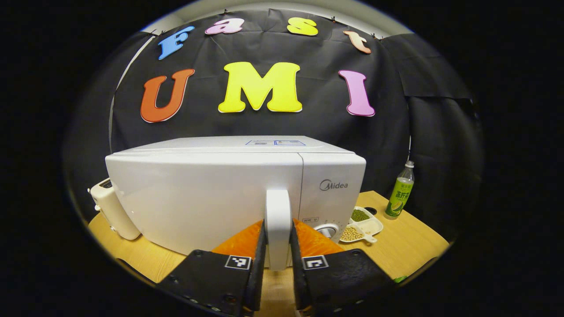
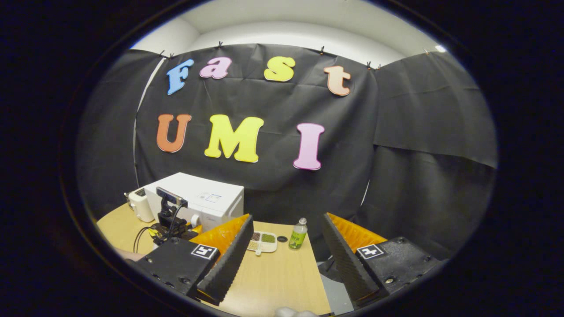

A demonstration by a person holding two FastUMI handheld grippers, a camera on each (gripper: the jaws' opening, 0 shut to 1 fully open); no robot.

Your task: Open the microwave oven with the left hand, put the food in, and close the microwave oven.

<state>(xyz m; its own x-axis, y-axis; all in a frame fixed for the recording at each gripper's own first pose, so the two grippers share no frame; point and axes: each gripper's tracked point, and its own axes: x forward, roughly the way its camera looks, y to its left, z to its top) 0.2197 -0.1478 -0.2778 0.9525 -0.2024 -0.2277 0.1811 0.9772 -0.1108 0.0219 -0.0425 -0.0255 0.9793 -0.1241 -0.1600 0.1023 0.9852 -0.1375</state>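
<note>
Left gripper (image 1: 278, 259) grips handle (image 1: 278, 220); bottle (image 1: 400, 190) beside.

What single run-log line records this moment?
stage: opening | left hand-held gripper: shut on door handle | microwave: door closed | right hand-held gripper: open, empty | food dish: on table

Microwave (image 1: 211, 198) on table (image 1: 410, 242), dish (image 1: 363, 224) and bottle (image 1: 400, 191) to its right.

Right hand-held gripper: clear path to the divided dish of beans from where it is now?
Probably yes. The right hand-held gripper is open over the bare wooden table, and the white divided dish of beans lies straight ahead between its fingers. The green-labelled plastic bottle stands just right of the dish, so keep left.
</note>
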